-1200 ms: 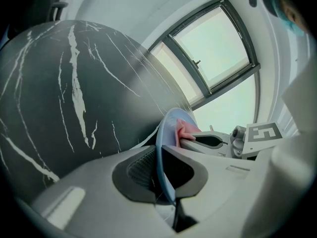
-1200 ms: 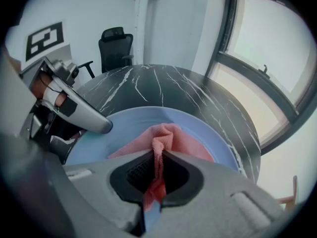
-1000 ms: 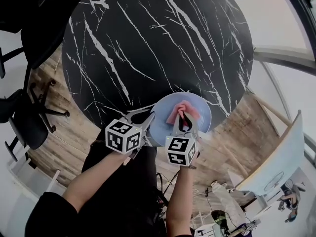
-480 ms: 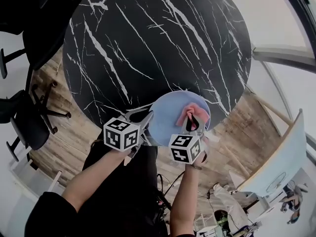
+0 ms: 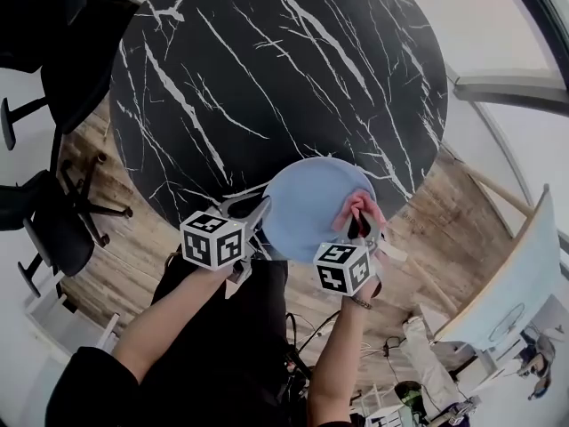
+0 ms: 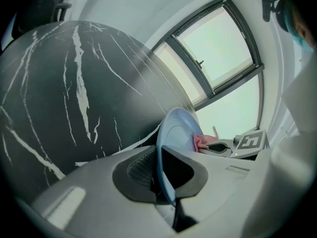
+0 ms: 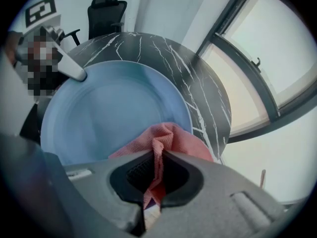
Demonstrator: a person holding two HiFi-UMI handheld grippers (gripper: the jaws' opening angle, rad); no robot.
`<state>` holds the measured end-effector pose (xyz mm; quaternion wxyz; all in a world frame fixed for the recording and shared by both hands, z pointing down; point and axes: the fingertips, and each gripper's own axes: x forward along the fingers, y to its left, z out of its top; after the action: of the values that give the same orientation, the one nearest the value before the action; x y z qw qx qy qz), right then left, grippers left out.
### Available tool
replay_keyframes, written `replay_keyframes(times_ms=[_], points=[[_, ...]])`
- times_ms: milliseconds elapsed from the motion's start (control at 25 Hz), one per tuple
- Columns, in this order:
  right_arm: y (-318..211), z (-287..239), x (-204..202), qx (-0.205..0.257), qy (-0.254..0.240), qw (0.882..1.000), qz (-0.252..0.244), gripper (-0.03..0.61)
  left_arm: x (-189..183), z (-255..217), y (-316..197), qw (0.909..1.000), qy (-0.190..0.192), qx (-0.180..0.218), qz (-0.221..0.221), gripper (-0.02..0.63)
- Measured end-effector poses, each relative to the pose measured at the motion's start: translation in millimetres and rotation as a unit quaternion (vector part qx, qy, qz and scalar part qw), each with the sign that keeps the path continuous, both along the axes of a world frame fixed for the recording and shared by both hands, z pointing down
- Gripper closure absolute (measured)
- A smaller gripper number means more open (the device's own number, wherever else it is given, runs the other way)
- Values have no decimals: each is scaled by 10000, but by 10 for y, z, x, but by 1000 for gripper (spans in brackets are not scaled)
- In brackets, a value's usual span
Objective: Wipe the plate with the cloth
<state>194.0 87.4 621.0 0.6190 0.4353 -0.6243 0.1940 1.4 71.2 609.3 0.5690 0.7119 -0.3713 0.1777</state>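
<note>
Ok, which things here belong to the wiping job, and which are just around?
In the job: blue plate, clamped at its rim by the left gripper; pink cloth, clamped in the right gripper.
Just around: marble table, office chairs, window.

Plate [image 5: 307, 207] rim behind the left claw [image 5: 259, 212]; cloth [image 7: 171, 137] tail deep inside the right claw [image 7: 159, 156].

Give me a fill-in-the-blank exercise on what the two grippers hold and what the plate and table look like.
1. The right gripper is shut on a pink ____.
2. The left gripper grips the plate by its ____.
3. The plate's colour is light ____.
4. The table is black with ____ veins.

Missing words: cloth; rim; blue; white.
</note>
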Motion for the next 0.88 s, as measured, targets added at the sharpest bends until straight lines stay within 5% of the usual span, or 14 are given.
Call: replay_keyframes(times_ms=[880], points=[[673, 35, -153, -362, 417, 9935, -994, 565, -30, 19, 80, 9993, 46, -170, -334, 578]])
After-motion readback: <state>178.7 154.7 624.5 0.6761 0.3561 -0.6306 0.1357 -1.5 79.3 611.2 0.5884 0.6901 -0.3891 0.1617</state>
